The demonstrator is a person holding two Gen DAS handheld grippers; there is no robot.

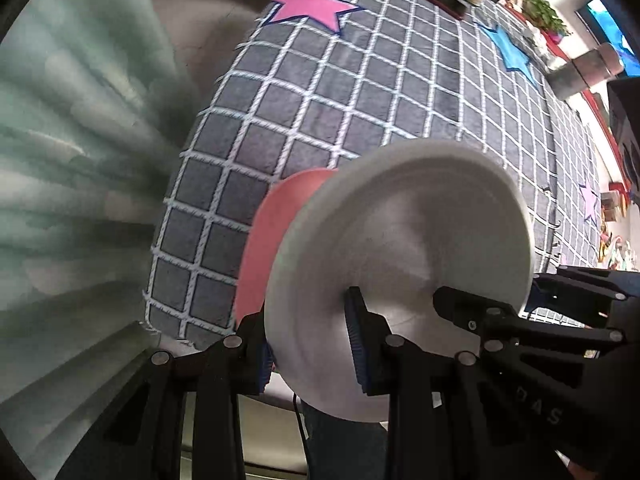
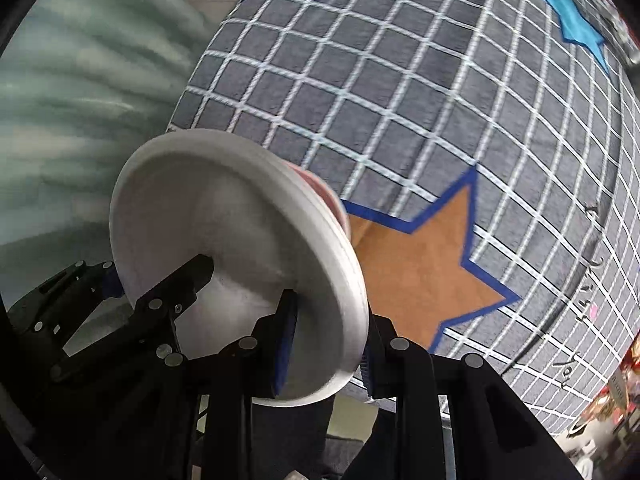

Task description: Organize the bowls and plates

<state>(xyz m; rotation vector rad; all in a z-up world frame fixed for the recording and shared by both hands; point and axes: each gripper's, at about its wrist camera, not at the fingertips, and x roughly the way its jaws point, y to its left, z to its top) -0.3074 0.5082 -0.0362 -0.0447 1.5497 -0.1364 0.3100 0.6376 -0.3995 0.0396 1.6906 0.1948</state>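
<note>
Fingers (image 1: 267, 354) of both hands clamped on stacked plates' rims: left on white plate (image 1: 400, 264) over pink plate (image 1: 264, 240); right on white stack (image 2: 240, 264). Light, stiff, slippery; best pinched deep across rim.

Matt white plate (image 1: 404, 240), plush checked rug (image 1: 360, 92)

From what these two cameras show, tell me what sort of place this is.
Probably a room in a home, perhaps a child's room. A grey grid-patterned rug with coloured stars such as the orange star covers the floor, pale green curtains hang beside it, and potted plants line the far edge.
</note>
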